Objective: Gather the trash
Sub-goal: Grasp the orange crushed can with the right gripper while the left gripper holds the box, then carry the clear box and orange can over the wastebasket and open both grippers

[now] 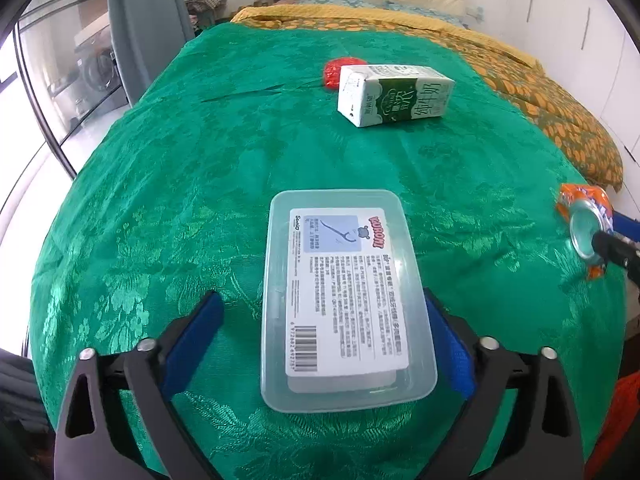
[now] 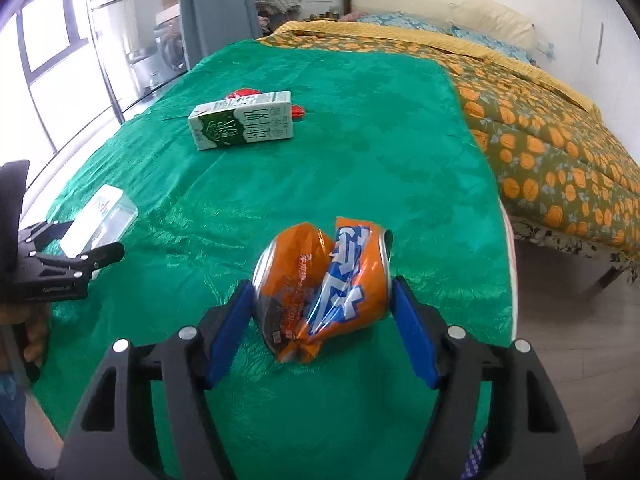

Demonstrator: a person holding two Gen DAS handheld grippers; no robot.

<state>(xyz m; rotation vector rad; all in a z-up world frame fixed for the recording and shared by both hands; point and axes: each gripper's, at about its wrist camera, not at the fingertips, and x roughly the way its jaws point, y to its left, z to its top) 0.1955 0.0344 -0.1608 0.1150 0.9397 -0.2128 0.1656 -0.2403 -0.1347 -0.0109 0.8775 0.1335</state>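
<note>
- We see the left gripper [image 1: 320, 324] spread wide around a clear plastic box [image 1: 340, 300]; the right blue pad touches the box's side, the left pad [image 1: 196, 336] stands apart with green cloth showing between, so nothing is clamped
- The box lies flat, label up, on the green cloth [image 1: 180, 168], near the cloth's front edge
- Our right gripper [image 2: 324, 312] straddles a crushed orange soda can [image 2: 324, 284]; both blue pads sit right at the can's ends, and the left pad [image 2: 232, 320] looks to be touching, but we cannot tell whether the claw is actually squeezing it
- The can lies on its side, near the cloth's front right corner; in the left wrist view its silver end [image 1: 588, 236] shows at the cloth's right edge
- A green-and-white milk carton [image 1: 394, 94] lies on its side toward the cloth's far edge, well apart from box and can
- A red crumpled wrapper [image 1: 334, 72] sits just behind the carton, partly hidden by it
- Beyond the cloth, an orange-patterned quilt [image 2: 560, 140] covers the bed
</note>
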